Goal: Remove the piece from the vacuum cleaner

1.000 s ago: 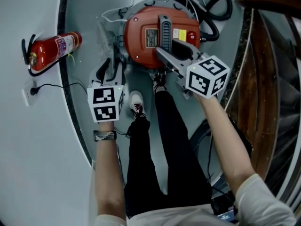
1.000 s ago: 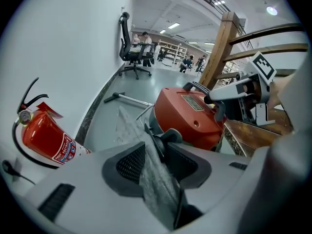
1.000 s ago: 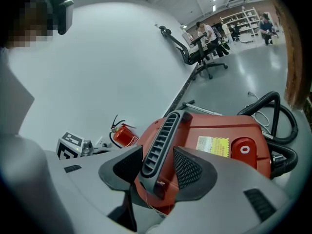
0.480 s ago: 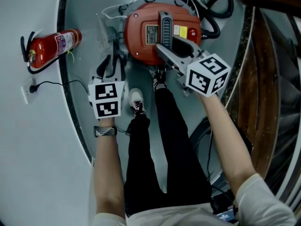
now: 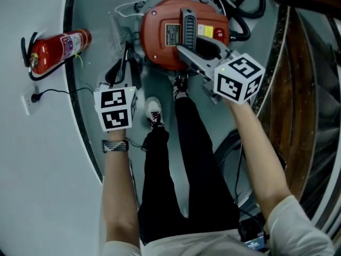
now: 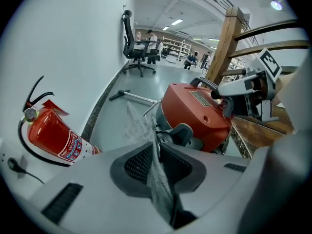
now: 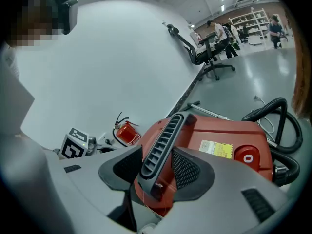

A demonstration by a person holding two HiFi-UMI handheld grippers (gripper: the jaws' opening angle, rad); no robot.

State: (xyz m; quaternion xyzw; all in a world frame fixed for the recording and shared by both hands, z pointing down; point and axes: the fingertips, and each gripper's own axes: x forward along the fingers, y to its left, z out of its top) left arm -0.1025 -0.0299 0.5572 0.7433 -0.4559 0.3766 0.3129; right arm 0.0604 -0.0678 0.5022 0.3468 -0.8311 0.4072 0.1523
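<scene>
Film [image 6: 161, 191], seemingly, in closing left claw [image 6: 155, 145].

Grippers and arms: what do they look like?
The left gripper and right gripper are light grey with dark mesh pads; each carries a white cube with black square markers. A watch circles the left wrist; sleeves are short and pale.

I am clamping my right gripper [image 7: 158, 167] on the grey ribbed handle [image 7: 163, 138] of the red vacuum cleaner [image 7: 219, 133], both pads pressing its sides. A black hose [image 7: 256, 110] is curling off the cleaner's right side. A fire extinguisher [image 7: 127, 133] is lying by the white wall [image 7: 122, 57]. The left gripper's marker cube [image 7: 74, 144] is showing near it, and an office chair [image 7: 204, 45] is standing farther back.
</scene>
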